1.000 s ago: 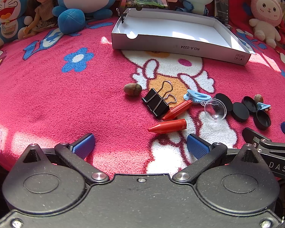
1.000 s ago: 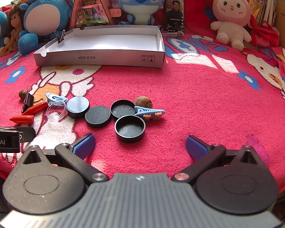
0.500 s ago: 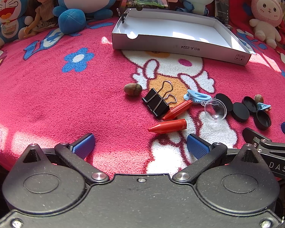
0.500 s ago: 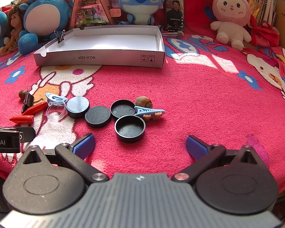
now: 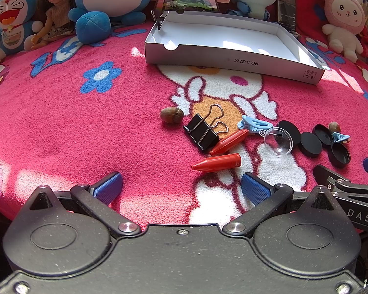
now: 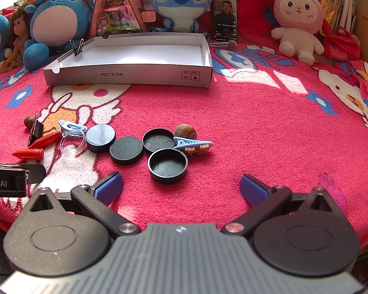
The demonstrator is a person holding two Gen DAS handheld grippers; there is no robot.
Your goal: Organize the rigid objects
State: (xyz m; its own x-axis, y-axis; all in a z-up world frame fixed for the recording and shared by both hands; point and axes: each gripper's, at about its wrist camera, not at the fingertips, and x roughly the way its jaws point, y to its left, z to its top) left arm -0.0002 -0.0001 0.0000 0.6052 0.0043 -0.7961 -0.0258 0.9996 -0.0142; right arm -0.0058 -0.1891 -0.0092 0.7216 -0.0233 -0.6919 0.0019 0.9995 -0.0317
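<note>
Small items lie scattered on the pink blanket: an acorn point(image 5: 171, 115), a black binder clip point(image 5: 201, 130), two red crayon-like caps point(image 5: 217, 162), a blue hair clip point(image 5: 255, 124), a clear half-sphere point(image 5: 278, 141) and several black round lids point(image 6: 167, 165). A second acorn point(image 6: 185, 131) and a blue toothed clip point(image 6: 193, 144) sit beside the lids. The empty white box point(image 5: 233, 34) stands farther back. My left gripper point(image 5: 181, 188) is open, just short of the red caps. My right gripper point(image 6: 181, 188) is open too, in front of the nearest lid.
Plush toys point(image 6: 181, 2), a doll point(image 5: 54, 9), a picture frame point(image 6: 112, 7) and a phone point(image 6: 225, 18) line the far edge behind the box. A small binder clip point(image 6: 78, 46) grips the box's left wall. Books stand at the far right point(image 6: 336, 7).
</note>
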